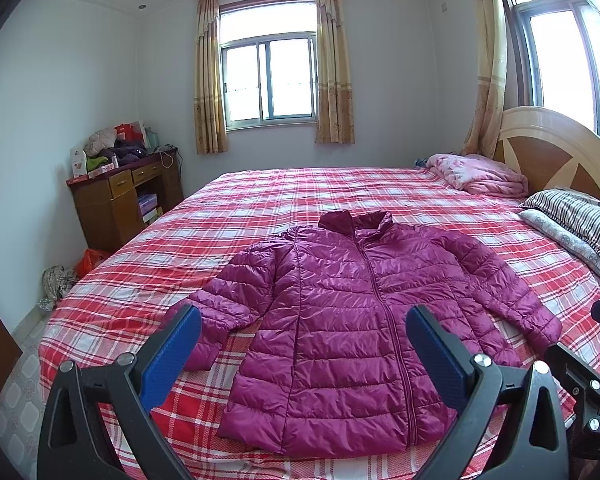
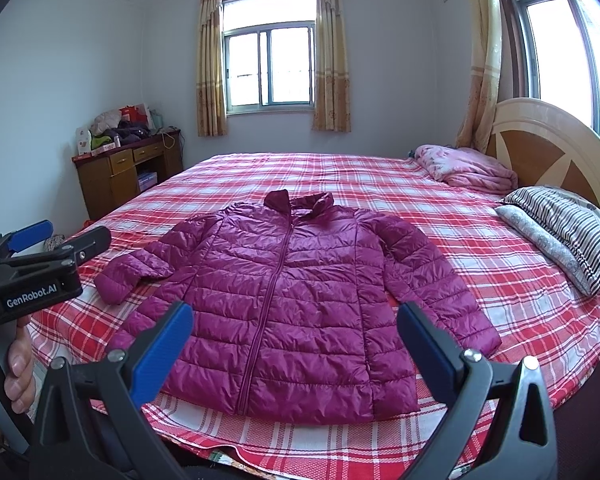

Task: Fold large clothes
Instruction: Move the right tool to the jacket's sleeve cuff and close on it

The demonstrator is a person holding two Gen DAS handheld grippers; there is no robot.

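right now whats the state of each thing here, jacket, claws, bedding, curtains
jacket: laid flat face up on the bed, zipped shut, sleeves spread, not yet folded
left claw: open, holding nothing, above the jacket's hem
right claw: open, holding nothing
pink quilt: folded by the headboard
pillows: stacked, striped one on top
curtains: drawn open

- Jacket point(image 1: 340, 320): magenta, quilted, puffy, zipped shut.
- Lies flat, front up, unfolded, on bed point(image 1: 260, 192) near foot edge.
- Collar toward window; both sleeves spread outward, left cuff bent under.
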